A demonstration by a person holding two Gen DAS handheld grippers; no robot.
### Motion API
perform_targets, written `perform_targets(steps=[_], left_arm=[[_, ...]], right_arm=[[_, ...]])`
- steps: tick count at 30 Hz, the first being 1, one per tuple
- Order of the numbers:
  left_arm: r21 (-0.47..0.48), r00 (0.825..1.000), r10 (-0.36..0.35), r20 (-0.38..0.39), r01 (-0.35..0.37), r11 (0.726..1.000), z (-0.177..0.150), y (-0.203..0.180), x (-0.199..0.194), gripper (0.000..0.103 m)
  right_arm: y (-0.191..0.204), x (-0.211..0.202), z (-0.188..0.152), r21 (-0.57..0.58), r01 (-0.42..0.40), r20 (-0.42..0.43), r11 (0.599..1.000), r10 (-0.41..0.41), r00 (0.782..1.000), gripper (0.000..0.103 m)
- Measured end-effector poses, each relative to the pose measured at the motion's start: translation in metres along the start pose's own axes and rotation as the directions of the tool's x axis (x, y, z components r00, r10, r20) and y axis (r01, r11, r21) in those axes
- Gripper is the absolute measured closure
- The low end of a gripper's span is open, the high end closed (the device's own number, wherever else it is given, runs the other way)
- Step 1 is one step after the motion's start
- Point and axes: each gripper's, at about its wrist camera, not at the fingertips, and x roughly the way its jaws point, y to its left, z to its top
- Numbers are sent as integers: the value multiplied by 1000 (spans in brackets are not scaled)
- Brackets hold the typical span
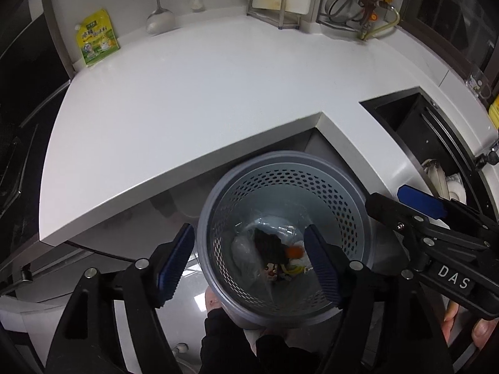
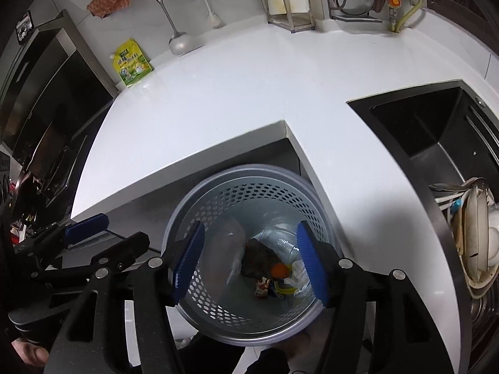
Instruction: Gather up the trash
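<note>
White worktop (image 1: 199,93) fills the background, its inner corner at twelve o'clock from a grey perforated bin (image 1: 352,215) holding a clear bottle (image 2: 280,240), dark scrap (image 2: 257,257) and orange cap (image 2: 278,270). Left gripper (image 1: 248,265) and right gripper (image 2: 249,265) hang released over it, grasping nothing.

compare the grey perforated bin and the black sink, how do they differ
The bin is round, pale grey and full of small holes; the sink is rectangular, black and solid-walled. The bin stands below the counter edge, between both open grippers, left and right; the sink is set into the countertop. The bin holds trash: a clear bottle, wrappers, something orange; the sink holds stacked dishes. Both are open-topped.
</note>
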Motion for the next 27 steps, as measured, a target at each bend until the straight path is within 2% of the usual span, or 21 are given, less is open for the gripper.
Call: perform_targets(steps=[11, 27], left_arm=[[-16, 997, 31, 66, -30, 999, 8, 0, -29, 21], [-43, 991, 81, 105, -77, 996, 7, -1, -48, 8]], right_arm=[[-7, -29, -7, 31, 35, 23, 999, -36, 999, 41], [-6, -53, -15, 30, 67, 49, 997, -69, 996, 34]])
